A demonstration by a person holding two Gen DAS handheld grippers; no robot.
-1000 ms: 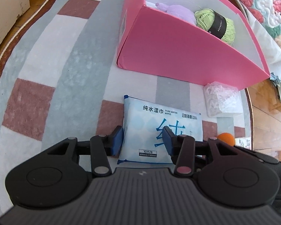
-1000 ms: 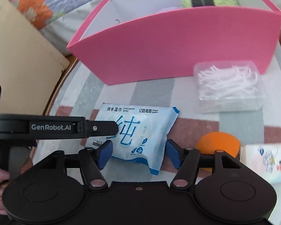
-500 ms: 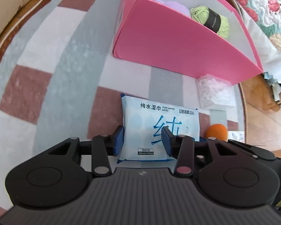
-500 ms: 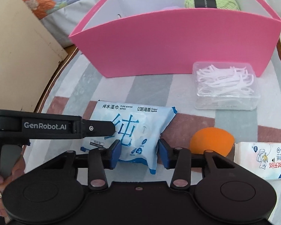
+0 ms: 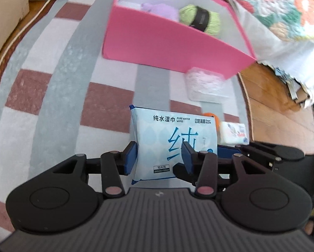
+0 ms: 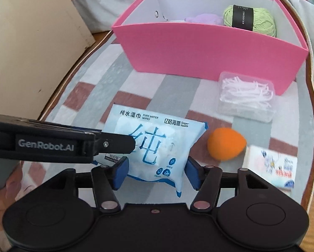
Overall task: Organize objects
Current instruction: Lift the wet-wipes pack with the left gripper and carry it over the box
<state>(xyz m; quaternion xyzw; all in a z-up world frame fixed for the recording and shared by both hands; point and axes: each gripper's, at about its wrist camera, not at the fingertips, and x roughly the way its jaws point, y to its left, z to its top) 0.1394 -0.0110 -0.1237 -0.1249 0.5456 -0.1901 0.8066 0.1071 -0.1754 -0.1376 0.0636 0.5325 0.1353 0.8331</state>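
A blue-white wet wipes pack (image 5: 173, 134) hangs lifted above the striped rug (image 5: 52, 88). My left gripper (image 5: 159, 157) is shut on the pack's left part, its jaws easing open slightly while the pads still press. In the right wrist view the left gripper's finger (image 6: 115, 145) reaches across the pack (image 6: 157, 138) from the left. My right gripper (image 6: 157, 173) straddles the pack's lower edge with its jaws opening, the pads just beside it. Beyond stands the pink box (image 6: 199, 52) holding green yarn (image 6: 249, 19) and a purple soft thing (image 6: 203, 17).
On the rug lie a clear case of floss picks (image 6: 245, 96), an orange ball (image 6: 226, 142) and a small tissue pack (image 6: 270, 166). A beige board (image 6: 31, 42) stands at the left. Wooden floor (image 5: 272, 105) and a flowered quilt (image 5: 293, 10) lie to the right.
Both grippers have risen and the pack has come up off the rug in the left gripper. The right gripper squeezed the pack half a second ago and has opened again.
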